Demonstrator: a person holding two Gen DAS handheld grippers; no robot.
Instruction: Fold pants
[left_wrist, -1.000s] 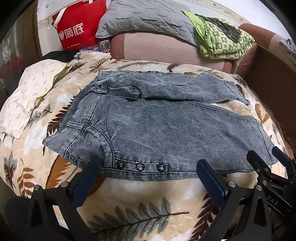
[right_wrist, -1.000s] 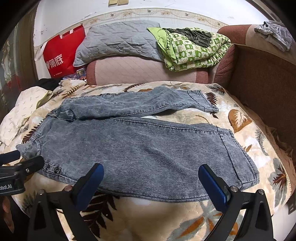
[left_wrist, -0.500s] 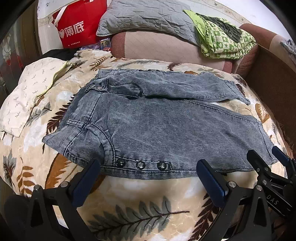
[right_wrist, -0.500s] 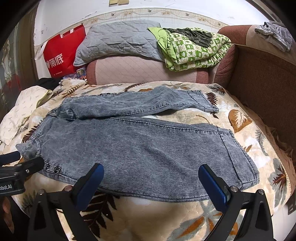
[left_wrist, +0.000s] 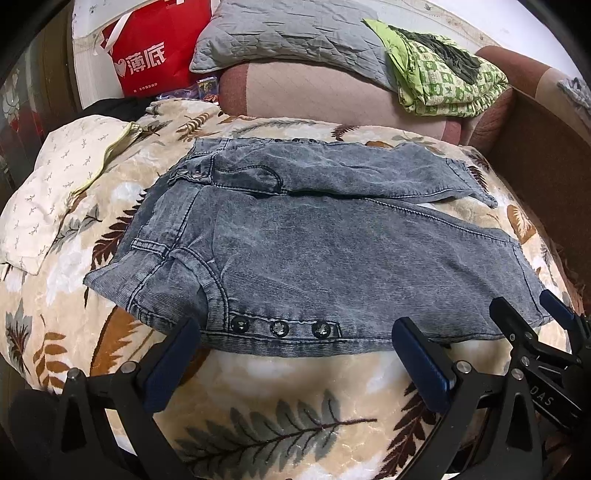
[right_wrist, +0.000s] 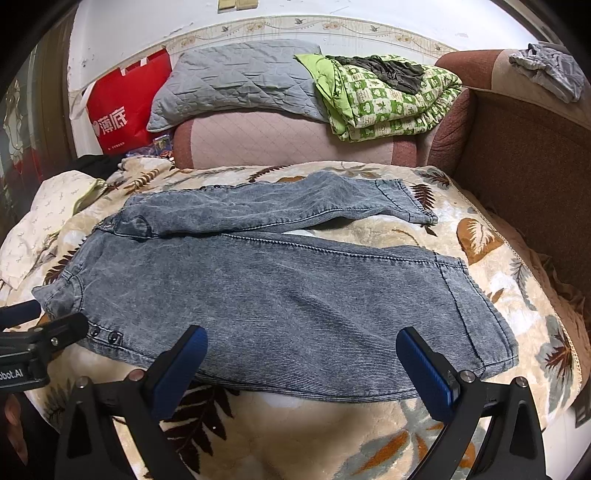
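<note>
Grey-blue denim pants (left_wrist: 332, 254) lie flat on a leaf-patterned blanket (left_wrist: 280, 406), waistband to the left, both legs running right, the far leg narrower and a little apart. They also show in the right wrist view (right_wrist: 280, 291). My left gripper (left_wrist: 295, 354) is open and empty, just short of the near edge by three dark snap buttons (left_wrist: 279, 328). My right gripper (right_wrist: 301, 363) is open and empty, over the near edge of the near leg. It shows at the right in the left wrist view (left_wrist: 532, 314), by the near leg's hem.
A pink sofa back (right_wrist: 280, 136) holds a grey quilted pillow (right_wrist: 236, 81) and a green folded quilt (right_wrist: 384, 96). A red bag (right_wrist: 122, 107) stands at back left. A white pillow (left_wrist: 55, 184) lies left of the pants. A brown armrest (right_wrist: 528, 166) runs along the right.
Both grippers stay open. The left wrist view has shifted slightly, so the pants sit a little higher and closer; the pants themselves have not moved.
</note>
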